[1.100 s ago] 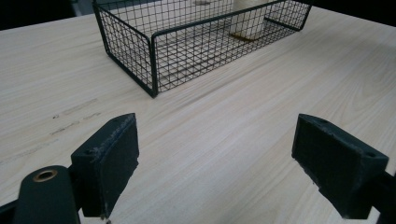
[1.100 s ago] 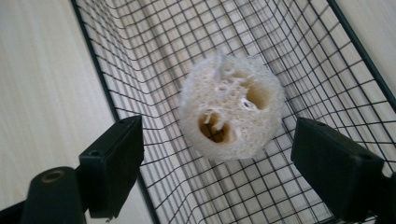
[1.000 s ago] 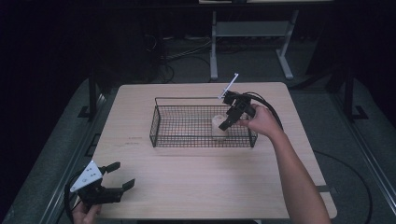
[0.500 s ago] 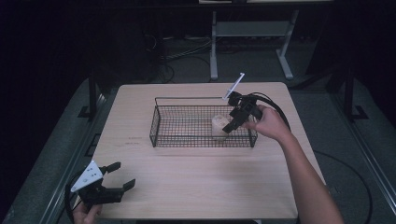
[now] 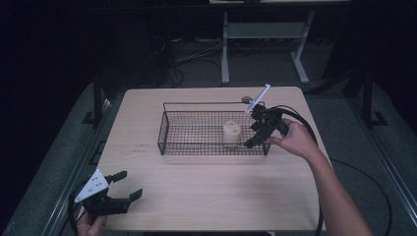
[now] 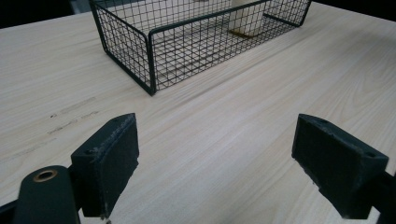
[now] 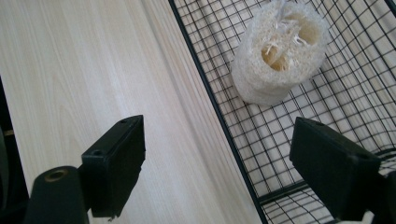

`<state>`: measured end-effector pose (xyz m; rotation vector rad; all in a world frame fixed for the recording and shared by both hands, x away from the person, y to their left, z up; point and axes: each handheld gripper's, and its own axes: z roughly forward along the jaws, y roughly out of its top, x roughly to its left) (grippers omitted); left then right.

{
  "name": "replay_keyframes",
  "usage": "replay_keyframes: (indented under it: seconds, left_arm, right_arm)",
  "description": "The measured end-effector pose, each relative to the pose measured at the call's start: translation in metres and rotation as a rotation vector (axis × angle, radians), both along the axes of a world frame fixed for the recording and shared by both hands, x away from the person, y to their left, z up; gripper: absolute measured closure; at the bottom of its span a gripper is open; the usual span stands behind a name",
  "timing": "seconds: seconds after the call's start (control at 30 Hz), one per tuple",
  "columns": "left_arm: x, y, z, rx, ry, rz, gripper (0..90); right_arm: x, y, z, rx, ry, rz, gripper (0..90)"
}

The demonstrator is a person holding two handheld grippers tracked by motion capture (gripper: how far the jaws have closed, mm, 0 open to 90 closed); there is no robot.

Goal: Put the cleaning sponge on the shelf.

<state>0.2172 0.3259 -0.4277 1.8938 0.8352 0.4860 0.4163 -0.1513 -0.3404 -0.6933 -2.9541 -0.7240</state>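
Loofah inside wire basket, tongs apart

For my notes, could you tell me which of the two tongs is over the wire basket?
The right tongs, open at the basket's right end near the loofah; the left tongs sit at the table's near-left corner.

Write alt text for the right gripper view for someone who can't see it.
A pale, fibrous loofah slice lies on the floor of a black wire mesh basket, seen from above past the open right gripper. Its two black jaws stand wide apart, one over the light wooden table, one over the basket.
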Motion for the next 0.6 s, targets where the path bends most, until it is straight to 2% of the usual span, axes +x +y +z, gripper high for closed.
replay_keyframes:
  seconds: [0.07,0.27,0.6]
  left_arm:
    - [0.0,0.0,0.0,0.0,0.0,-0.001,14.1]
    - [0.0,0.002,0.0,0.002,-0.002,0.004,14.1]
    - [-0.001,0.001,0.0,0.003,-0.002,0.004,14.1]
  right_arm:
    - [-0.002,-0.003,-0.001,0.012,0.001,0.0,17.7]
    - [-0.008,-0.009,-0.005,-0.001,-0.004,-0.006,17.4]
    - [-0.022,-0.023,-0.009,0.005,-0.003,-0.021,17.4]
